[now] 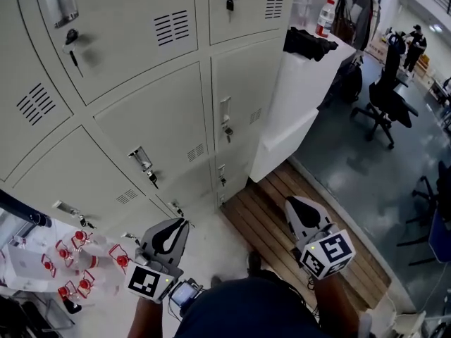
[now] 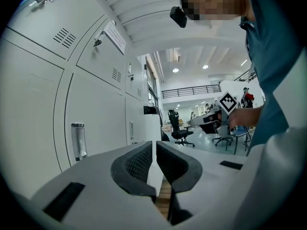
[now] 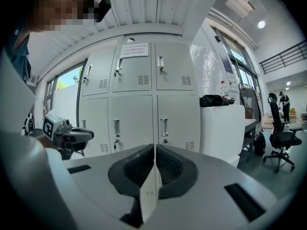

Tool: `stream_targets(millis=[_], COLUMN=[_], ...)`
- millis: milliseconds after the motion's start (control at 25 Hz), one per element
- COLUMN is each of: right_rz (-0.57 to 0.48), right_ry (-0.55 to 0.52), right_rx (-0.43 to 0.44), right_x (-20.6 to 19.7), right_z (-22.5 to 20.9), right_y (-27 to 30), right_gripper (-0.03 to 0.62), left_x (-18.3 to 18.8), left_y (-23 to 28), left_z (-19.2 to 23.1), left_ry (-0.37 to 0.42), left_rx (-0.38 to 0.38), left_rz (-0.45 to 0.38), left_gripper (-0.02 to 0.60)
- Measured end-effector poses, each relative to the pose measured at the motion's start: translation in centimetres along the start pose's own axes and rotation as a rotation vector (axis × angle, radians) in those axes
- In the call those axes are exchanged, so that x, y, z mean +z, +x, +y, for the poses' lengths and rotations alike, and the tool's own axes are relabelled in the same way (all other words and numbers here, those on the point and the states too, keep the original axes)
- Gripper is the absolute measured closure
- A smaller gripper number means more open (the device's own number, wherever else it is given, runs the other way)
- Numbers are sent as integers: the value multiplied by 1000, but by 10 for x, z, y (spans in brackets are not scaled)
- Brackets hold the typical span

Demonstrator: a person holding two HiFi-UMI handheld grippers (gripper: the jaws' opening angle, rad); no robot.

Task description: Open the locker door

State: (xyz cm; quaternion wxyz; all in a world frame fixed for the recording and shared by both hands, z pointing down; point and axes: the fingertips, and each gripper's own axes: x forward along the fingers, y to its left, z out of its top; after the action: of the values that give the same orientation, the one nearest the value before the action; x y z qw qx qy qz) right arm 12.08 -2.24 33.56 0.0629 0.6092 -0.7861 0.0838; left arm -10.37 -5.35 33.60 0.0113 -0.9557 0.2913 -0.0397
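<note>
Since every door in the bank of lockers (image 1: 162,118) stands closed, the coming move depends on how each gripper lies to a handle. The right gripper (image 3: 154,148) points almost squarely at the bank, tipped a little downward. Its jaws are pressed together with nothing between them. Straight ahead of it, and well apart, is the seam between two doors. The locker door (image 3: 180,121) just right of that seam carries its handle (image 3: 164,127) a little above and right of the jaw tips. That handle is a slim bar with its long axis upright, set close to the door's left edge. From that I judge the hinges to be on the right side and the door to swing out toward the gripper.

The left gripper (image 2: 154,146) has its jaws closed to a thin slit and holds nothing. It points along the face of the lockers rather than at them, so the doors run past on its left. A second handle (image 2: 78,140), also upright, sits left of its jaws and ahead.

In the head view the left gripper looks closer to the bank, yet it would have to turn left to face a handle. The right one is farther out but aimed at one. Which door is meant I cannot tell. Either way, the jaws must spread before they can take an upright bar from its sides.
</note>
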Motion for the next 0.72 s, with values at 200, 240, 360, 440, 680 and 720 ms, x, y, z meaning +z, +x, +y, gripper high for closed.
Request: stream_targets(millis=[200, 240, 360, 440, 680, 720], right_rz=[11, 15, 28, 32, 37, 37], right_ry=[-8, -10, -21, -21, -27, -29], right_rx=[57, 66, 95, 110, 144, 148], right_x=[4, 4, 4, 4, 5, 5], right_z=[-6, -7, -13, -16, -26, -28], right_y=[33, 39, 56, 68, 97, 101], right_gripper=[556, 556, 556, 556, 556, 556], left_x=[-6, -7, -11, -14, -20, -21], left_y=[8, 10, 13, 15, 22, 23], left_z=[10, 11, 16, 20, 27, 28], left_ry=[-14, -16, -34, -42, -47, -48], left_rx=[48, 54, 79, 97, 134, 139], left_rz=[13, 16, 27, 39, 61, 64], left_gripper=[541, 541, 541, 541, 541, 541])
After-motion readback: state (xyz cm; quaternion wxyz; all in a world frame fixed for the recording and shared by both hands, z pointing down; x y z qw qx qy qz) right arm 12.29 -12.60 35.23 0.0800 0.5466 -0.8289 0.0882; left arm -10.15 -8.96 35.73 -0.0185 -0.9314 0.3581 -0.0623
